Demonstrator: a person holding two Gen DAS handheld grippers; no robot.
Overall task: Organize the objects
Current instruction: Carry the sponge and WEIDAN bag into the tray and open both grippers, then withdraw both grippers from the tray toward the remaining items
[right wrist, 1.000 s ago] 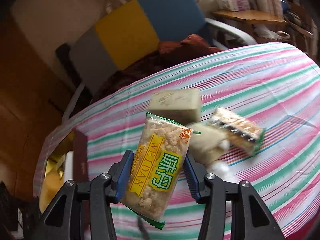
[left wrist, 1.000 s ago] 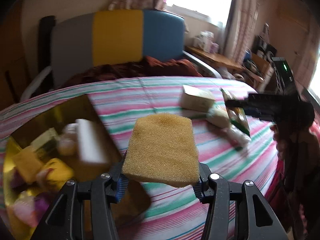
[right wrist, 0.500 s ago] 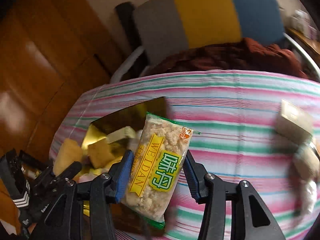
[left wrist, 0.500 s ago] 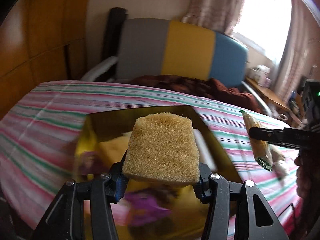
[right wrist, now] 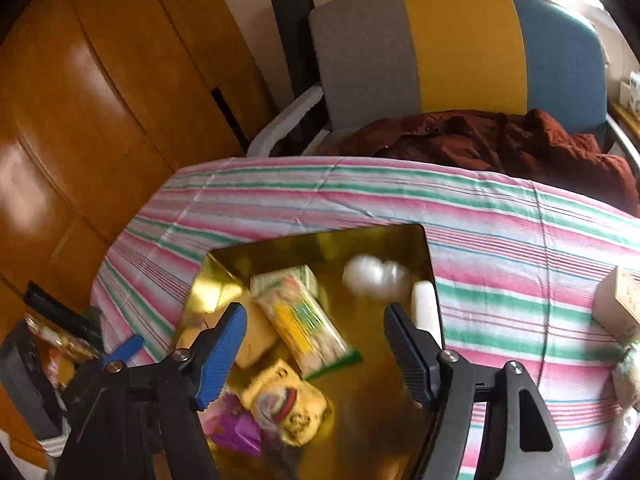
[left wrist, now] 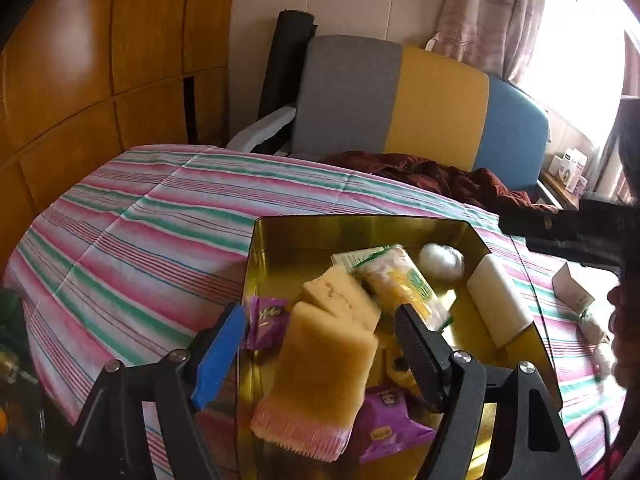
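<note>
My left gripper [left wrist: 320, 356] hangs over a shiny gold tray [left wrist: 280, 240], its jaws opening. A yellow sponge [left wrist: 324, 380] drops blurred between the pads, touching neither. My right gripper [right wrist: 316, 352] is over the same gold tray [right wrist: 400, 240], its jaws opening too. The green-and-yellow snack packet [right wrist: 304, 324] lies loose below it among the tray's contents, clear of both pads. In the left wrist view that snack packet [left wrist: 400, 284] rests beside another yellow sponge [left wrist: 340, 292].
The tray also holds a white ball [left wrist: 440, 260], a white block [left wrist: 500, 304] and purple packets [left wrist: 388, 420]. A small box [right wrist: 620, 300] sits on the striped cloth [right wrist: 360, 200] at the right. Behind stand a grey-yellow-blue chair [right wrist: 440, 48] with a dark red garment [right wrist: 500, 140] on it and wooden panels [left wrist: 100, 60].
Both grippers swung left from the striped cloth to above the gold tray. Both then opened: the sponge left the left gripper's pads and the snack packet left the right gripper's.
</note>
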